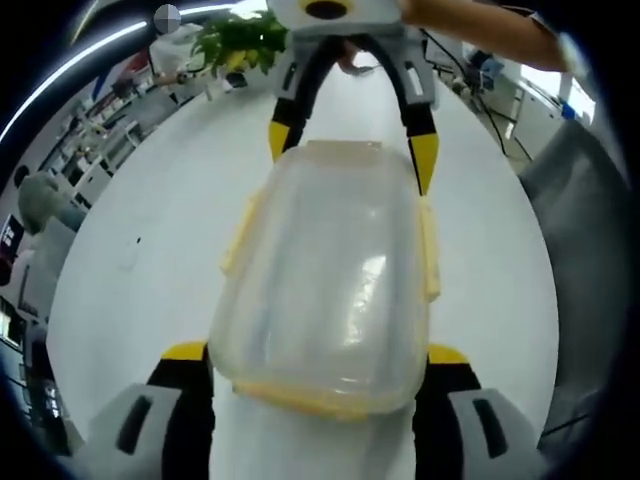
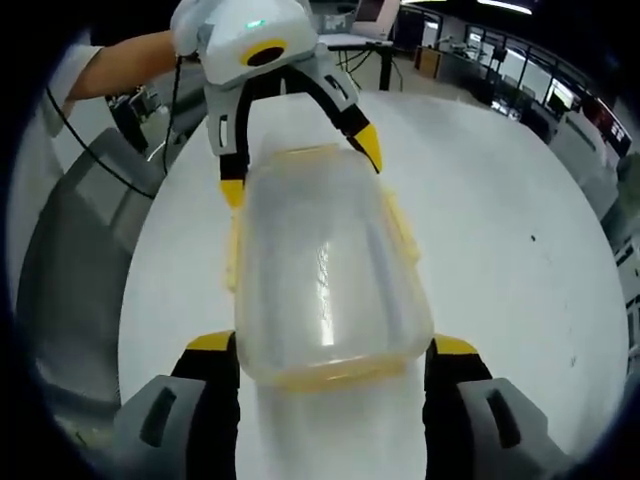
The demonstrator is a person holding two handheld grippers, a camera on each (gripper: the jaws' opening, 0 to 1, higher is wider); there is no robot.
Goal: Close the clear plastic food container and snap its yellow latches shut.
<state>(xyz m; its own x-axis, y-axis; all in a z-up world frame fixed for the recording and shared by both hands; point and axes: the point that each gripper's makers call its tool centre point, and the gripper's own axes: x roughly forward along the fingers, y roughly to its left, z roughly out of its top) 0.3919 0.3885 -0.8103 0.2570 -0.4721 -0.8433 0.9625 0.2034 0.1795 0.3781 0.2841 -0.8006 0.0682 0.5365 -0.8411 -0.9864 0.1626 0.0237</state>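
The clear plastic container (image 1: 330,280) lies lengthwise on the white table (image 1: 150,260) with its lid on top. Yellow latches (image 1: 238,235) on the long sides flare outward, and a yellow strip runs along the near end. My left gripper (image 1: 316,355) stands open, its yellow-tipped jaws on either side of the near end. My right gripper (image 1: 352,150) faces it from the far end, jaws spread around the corners there. In the right gripper view the container (image 2: 325,270) runs from my right gripper (image 2: 332,345) up to my left gripper (image 2: 300,168). A side latch (image 2: 402,235) sticks out.
A potted green plant (image 1: 240,40) stands at the table's far edge. Grey chairs or panels (image 1: 580,200) flank the table. A person's arm (image 2: 110,65) reaches in behind the left gripper. Desks and shelves fill the room beyond the table (image 2: 520,230).
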